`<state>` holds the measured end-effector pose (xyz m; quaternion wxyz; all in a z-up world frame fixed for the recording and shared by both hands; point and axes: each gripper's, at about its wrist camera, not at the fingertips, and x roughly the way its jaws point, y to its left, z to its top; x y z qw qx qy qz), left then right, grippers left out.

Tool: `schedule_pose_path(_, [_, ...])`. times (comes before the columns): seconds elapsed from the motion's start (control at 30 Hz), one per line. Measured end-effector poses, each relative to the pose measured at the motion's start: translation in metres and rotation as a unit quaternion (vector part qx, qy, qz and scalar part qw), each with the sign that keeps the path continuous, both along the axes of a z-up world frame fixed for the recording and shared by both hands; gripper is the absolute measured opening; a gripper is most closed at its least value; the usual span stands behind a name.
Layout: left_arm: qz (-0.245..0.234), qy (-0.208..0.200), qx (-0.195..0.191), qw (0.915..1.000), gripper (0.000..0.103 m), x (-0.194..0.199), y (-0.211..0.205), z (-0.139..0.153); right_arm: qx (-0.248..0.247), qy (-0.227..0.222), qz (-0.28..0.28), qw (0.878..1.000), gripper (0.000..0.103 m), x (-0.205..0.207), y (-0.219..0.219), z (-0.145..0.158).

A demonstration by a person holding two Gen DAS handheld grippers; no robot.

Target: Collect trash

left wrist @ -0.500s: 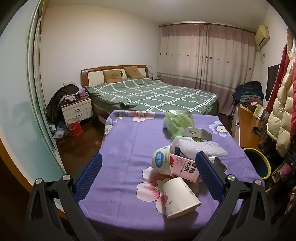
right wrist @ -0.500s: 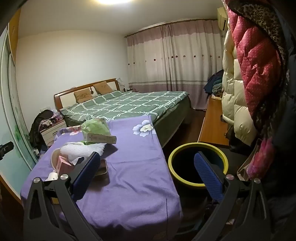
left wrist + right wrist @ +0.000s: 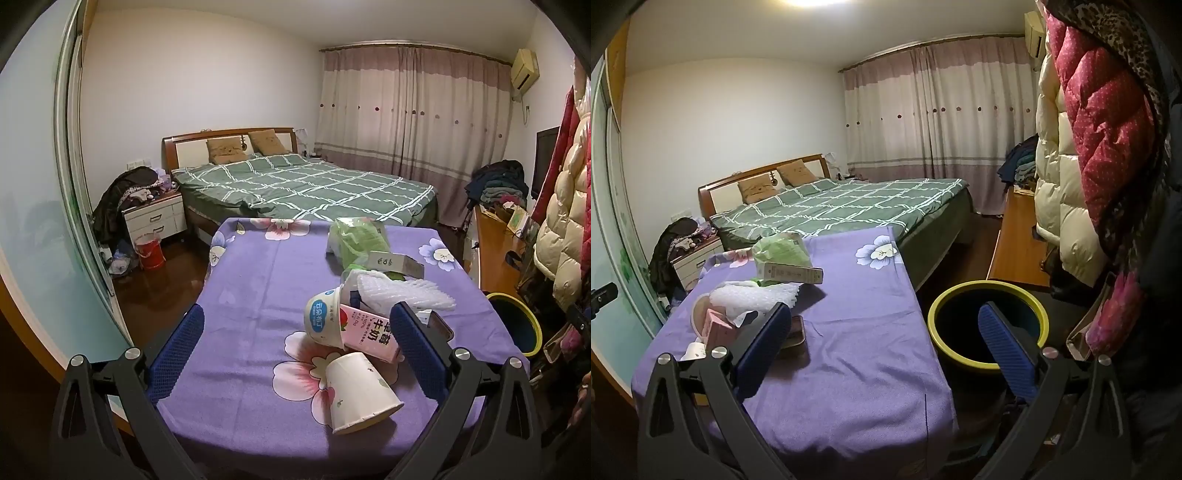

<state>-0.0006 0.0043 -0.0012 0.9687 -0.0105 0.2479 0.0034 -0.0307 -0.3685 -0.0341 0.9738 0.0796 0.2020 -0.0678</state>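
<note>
Nothing moved; bin (image 3: 988,325) beside table (image 3: 857,332) (coats (image 3: 1108,147) crowd it).

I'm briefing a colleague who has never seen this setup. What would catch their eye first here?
A heap of trash, with a tipped paper cup, a pink milk carton and a green plastic bag, lies on the purple flowered tablecloth. A yellow-rimmed bin stands empty off the table's right side. Both grippers, left and right, hover open, holding nothing.
</note>
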Motion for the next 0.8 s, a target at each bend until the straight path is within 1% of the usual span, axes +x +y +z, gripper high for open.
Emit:
schedule_pose_path(0.43, [-0.004, 0.004, 0.004, 1.0, 0.099, 0.004, -0.01, -0.007, 0.005, 0.006, 0.001, 1.0, 0.097, 0.001, -0.001, -0.001])
schedule_pose_path(0.8, [-0.01, 0.011, 0.001, 0.9999, 0.099, 0.006, -0.012, -0.006, 0.01, 0.011, -0.003, 1.0, 0.097, 0.003, -0.004, -0.003])
